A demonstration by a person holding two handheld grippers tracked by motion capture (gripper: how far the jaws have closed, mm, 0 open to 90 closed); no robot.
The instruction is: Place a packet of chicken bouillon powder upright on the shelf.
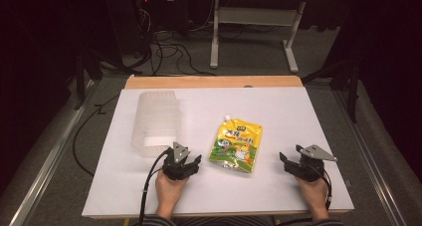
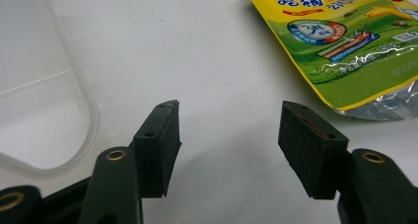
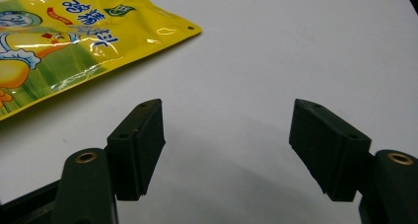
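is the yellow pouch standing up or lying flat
Lying flat: the pouch rests face up on the table, spout pointing away from the person.

One pouch point(image 1: 237, 145), one plastic container point(image 1: 155, 122), two hand-held grippers.

My bench point(image 1: 298, 116), white on top, with two things lying on it.

A wooden strip runs along its far edge. A clear tub point(image 1: 155, 121) sits on the left half, toward the far side. A yellow-green pouch point(image 1: 237, 145) lies flat near the middle, its spout pointing away from me and its printed face up. Tub and pouch are apart, with bare white between them. The right half of my bench is plain white surface.
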